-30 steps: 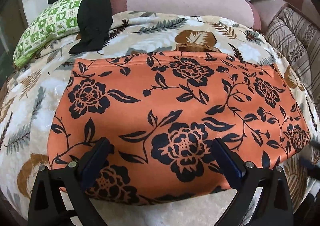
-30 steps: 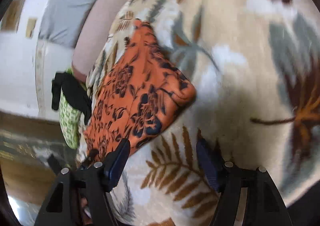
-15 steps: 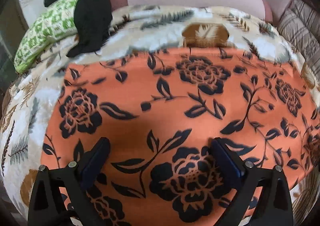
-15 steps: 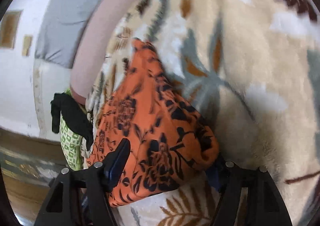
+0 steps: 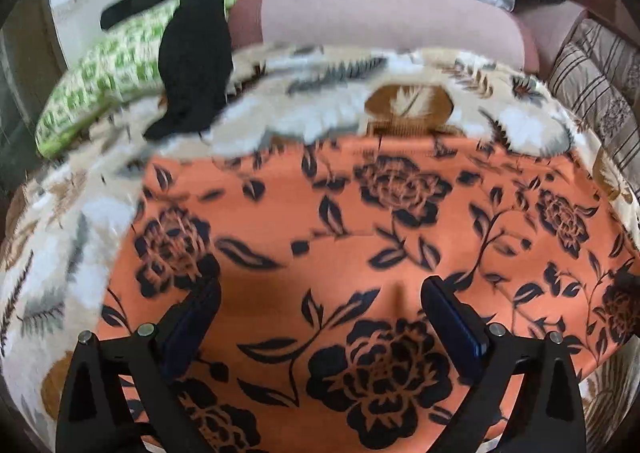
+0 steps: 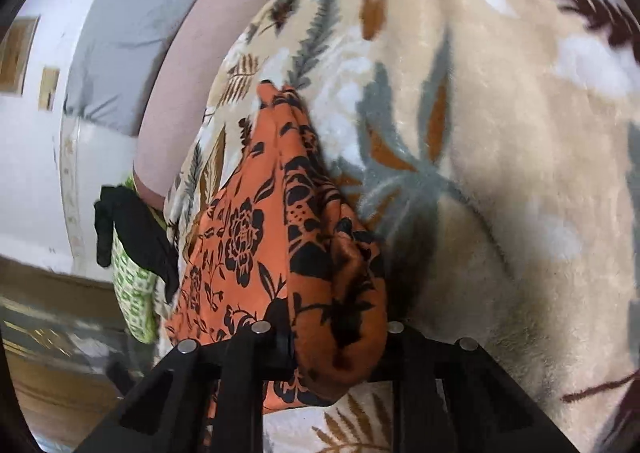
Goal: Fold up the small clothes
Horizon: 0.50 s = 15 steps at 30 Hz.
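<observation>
left gripper [image 5: 320, 313] w/ jaws apart over orange floral cloth [image 5: 360, 237] on blanket [image 5: 320, 121]; right gripper [image 6: 332, 337] clamped on cloth's bunched right edge.

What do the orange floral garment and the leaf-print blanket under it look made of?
Orange garment with black floral print: thin, smooth, matte fabric, likely a knit or soft synthetic; it bunches softly where the right hand-held gripper pinches it. Beige leaf-print blanket: plush fleece, with visible fuzzy pile and sheen.

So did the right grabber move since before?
Yes. The right gripper slid forward over the leaf-patterned fleece blanket to the orange floral cloth, and its fingers have closed on that cloth's corner.
</observation>
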Available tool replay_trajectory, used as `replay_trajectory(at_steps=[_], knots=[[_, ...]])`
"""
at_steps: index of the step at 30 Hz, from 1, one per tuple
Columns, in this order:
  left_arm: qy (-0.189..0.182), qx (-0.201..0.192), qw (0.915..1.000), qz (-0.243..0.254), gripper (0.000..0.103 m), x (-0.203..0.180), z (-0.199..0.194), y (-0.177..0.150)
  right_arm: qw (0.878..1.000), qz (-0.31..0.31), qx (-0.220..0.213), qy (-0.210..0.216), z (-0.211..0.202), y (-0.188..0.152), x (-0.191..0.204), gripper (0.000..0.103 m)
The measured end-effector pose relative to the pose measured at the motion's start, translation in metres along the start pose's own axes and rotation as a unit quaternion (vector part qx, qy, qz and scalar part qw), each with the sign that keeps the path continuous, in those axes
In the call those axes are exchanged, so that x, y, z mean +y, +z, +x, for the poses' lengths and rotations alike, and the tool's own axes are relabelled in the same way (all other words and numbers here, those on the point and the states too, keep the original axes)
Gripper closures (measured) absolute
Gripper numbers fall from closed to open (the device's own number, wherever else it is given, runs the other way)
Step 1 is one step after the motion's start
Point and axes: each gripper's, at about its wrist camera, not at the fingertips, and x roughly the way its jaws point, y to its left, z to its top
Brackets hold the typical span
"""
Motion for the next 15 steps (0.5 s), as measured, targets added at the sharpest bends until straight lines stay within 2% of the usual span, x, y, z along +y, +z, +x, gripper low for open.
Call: replay_trajectory(at_steps=[1,2,4,5,9,12,15], knots=[[0.001,0.014,0.9998,0.011,0.003,-0.002,0.008,-0.001,1.000,-0.003,-0.002,-0.010,-0.002,0.001,-0.001,0.081],[0.007,0.061,0.9976,0.031,0.003,-0.007,0.031,-0.008,1.000,-0.007,-0.003,-0.019,0.002,0.002,0.000,0.081],[0.003,0.044,0.9987,0.027,0.000,-0.005,0.038,-0.012,0.999,-0.017,0.002,-0.035,0.008,0.001,0.000,0.081],[0.005,0.050,0.9983,0.031,0.000,-0.006,0.038,-0.010,0.999,-0.026,0.002,-0.041,0.008,0.000,0.003,0.081],[-0.018,0.063,0.9977,0.014,0.003,0.002,0.034,-0.003,0.995,-0.095,-0.014,-0.040,-0.007,-0.003,0.055,0.086],[-0.049,0.028,0.9978,-0.034,0.006,0.031,0.003,-0.003,0.983,-0.177,-0.036,-0.012,-0.023,-0.020,0.135,0.087],[-0.052,-0.027,0.9917,-0.115,0.006,0.095,-0.041,-0.015,0.964,-0.263,-0.037,0.029,-0.023,-0.061,0.220,0.087]])
